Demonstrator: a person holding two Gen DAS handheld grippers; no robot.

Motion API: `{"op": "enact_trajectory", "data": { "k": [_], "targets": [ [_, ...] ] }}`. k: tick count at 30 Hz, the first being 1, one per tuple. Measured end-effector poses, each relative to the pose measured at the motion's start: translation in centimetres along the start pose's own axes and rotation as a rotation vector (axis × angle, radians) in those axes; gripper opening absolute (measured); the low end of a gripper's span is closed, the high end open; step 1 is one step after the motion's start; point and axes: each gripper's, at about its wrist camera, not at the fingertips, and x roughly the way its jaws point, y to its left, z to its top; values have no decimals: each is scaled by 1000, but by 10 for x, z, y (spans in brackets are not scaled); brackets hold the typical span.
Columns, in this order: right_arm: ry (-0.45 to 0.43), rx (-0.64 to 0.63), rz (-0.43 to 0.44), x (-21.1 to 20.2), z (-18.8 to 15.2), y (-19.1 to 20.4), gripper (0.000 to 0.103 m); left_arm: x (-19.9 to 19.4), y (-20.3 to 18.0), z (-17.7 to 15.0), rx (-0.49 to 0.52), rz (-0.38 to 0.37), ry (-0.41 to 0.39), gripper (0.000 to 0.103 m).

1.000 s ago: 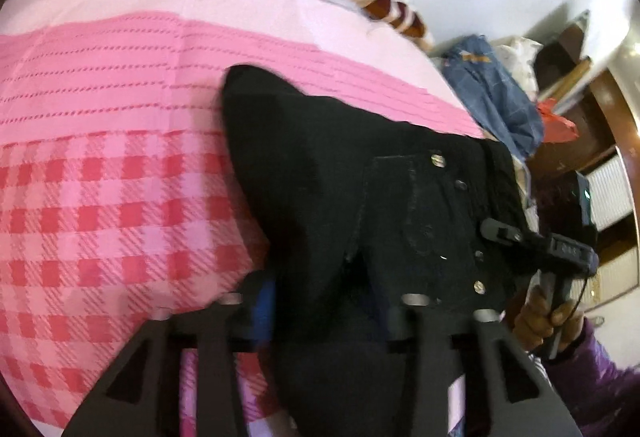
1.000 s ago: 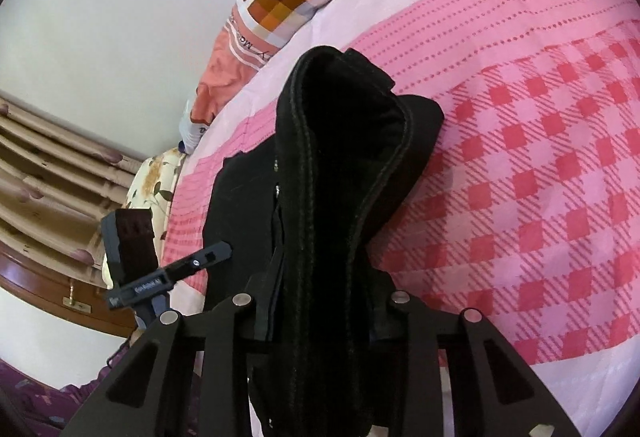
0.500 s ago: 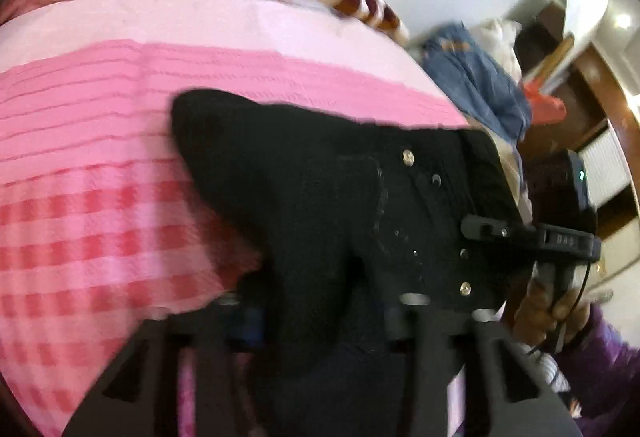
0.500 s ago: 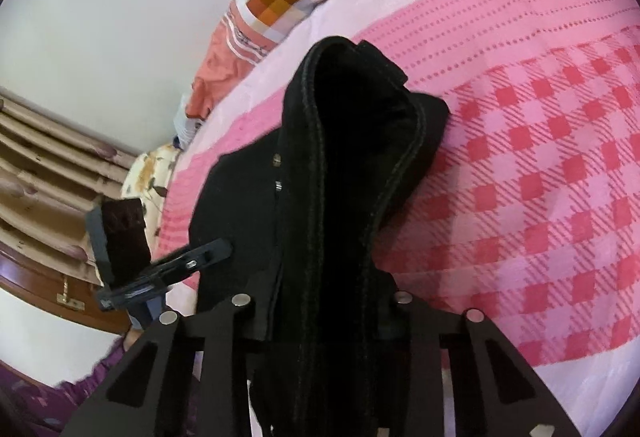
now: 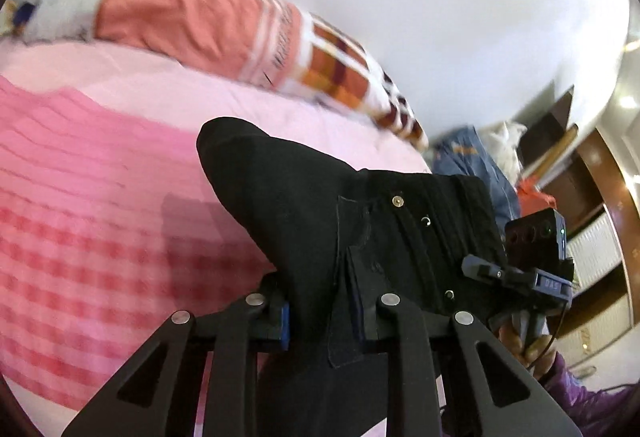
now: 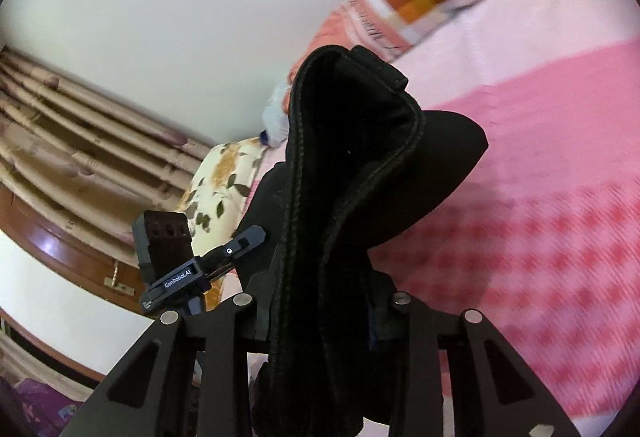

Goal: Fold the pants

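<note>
Pink covers nearly everything: the bed [image 5: 100, 197] wears a checked and striped pink cover, with an orange-and-white pillow [image 5: 248, 37] along its far edge by the wall. Next in size are the black pants [image 5: 328, 205], lifted clear of the cover near the bed's near edge and slung between the two tools, so the cloth hangs and can be doubled over. Left tongs [image 5: 320, 313] are closing, with a bunch of the pants near the fly buttons between their pads. Right tongs [image 6: 320, 309] stand part-way open, clamped on a thick roll of the waistband, which juts upward past them. Holding both ends at once looks meant to keep the edges matched for the fold. Between the pants and the pillow the cover lies bare, good room to lay them down; the jeans [image 5: 476, 165] heaped off the bed's far corner are well apart
</note>
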Motion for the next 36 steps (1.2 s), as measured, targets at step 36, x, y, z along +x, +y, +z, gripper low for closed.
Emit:
{"op": "enact_trajectory", "data": {
  "k": [36],
  "targets": [
    [100, -53, 69, 293, 131, 30, 30, -19, 214, 128, 48, 413, -156, 23]
  ]
}}
